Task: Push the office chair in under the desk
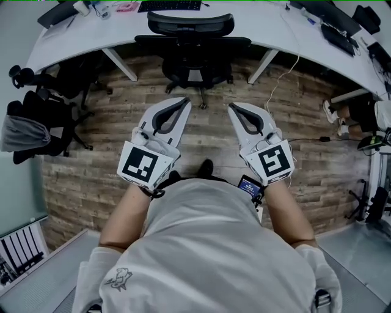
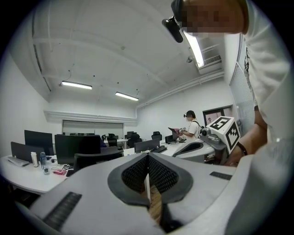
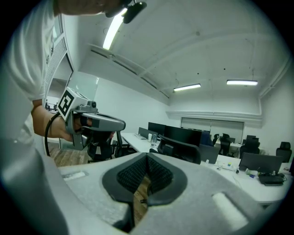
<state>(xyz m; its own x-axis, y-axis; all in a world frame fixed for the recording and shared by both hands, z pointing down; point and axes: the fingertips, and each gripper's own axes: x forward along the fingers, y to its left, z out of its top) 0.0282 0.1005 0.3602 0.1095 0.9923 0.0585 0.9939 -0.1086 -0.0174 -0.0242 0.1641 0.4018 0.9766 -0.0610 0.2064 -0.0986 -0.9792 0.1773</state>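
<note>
A black office chair (image 1: 190, 38) stands with its seat tucked under the white desk (image 1: 263, 27), its headrest and back toward me. The same chair shows as a dark backrest in the left gripper view (image 2: 94, 159) and the right gripper view (image 3: 180, 149). My left gripper (image 1: 184, 102) and right gripper (image 1: 232, 107) are held side by side over the wooden floor, well short of the chair and touching nothing. Both are shut and empty, their tips pointing at the chair.
Another black chair with a grey cloth (image 1: 30, 125) stands at the left. A white cable (image 1: 278, 82) hangs from the desk to a plug on the floor. A seated person's feet (image 1: 335, 116) show at the right. Monitors and a keyboard (image 1: 169, 5) sit on the desk.
</note>
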